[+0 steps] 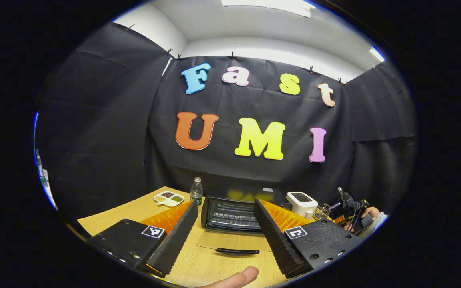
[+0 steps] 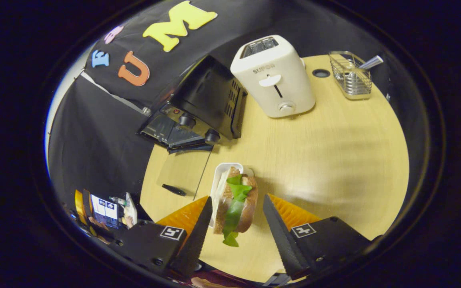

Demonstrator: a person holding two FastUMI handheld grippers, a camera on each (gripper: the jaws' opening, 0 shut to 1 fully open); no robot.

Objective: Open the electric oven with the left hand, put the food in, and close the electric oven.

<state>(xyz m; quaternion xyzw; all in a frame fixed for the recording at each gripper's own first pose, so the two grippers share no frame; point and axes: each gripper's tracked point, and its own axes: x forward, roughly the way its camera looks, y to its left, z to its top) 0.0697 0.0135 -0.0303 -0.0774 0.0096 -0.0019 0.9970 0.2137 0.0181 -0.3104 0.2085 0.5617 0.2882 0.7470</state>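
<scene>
Left gripper view: the left gripper (image 1: pixel 224 224) hangs above the wooden tabletop (image 1: pixel 106 218), jaws spread wide and empty. Straight ahead between them sits the electric oven (image 1: pixel 234 210), black, its glass door (image 1: pixel 232 242) folded down flat toward the camera with the dark handle (image 1: pixel 237 251) at the near edge. The wire rack (image 1: pixel 232 214) shows inside the open cavity. A fingertip (image 1: pixel 240 277) shows at the bottom edge. Left of the oven: a clear water bottle (image 1: pixel 197 191), upright, and beyond it a white divided dish (image 1: pixel 169 198) holding small portions. Right of the oven: a white toaster (image 1: pixel 301 204), then a wire basket (image 1: pixel 323 212). At far right, the right gripper (image 1: pixel 352 214) with a hand (image 1: pixel 370 212) on it, low near the tabletop edge.

Right gripper view: the right gripper (image 2: pixel 234 224) has its jaws open, one to each side of the sandwich (image 2: pixel 236 204), not pressing on it. The sandwich (brown bread, green lettuce) lies on a small white tray (image 2: pixel 220 176) on the tabletop, in front of the oven's open door and just beside it. The toaster stands behind, next to the oven's side; the wire basket, holding a utensil (image 2: pixel 371 62), sits well apart at the far corner.
</scene>
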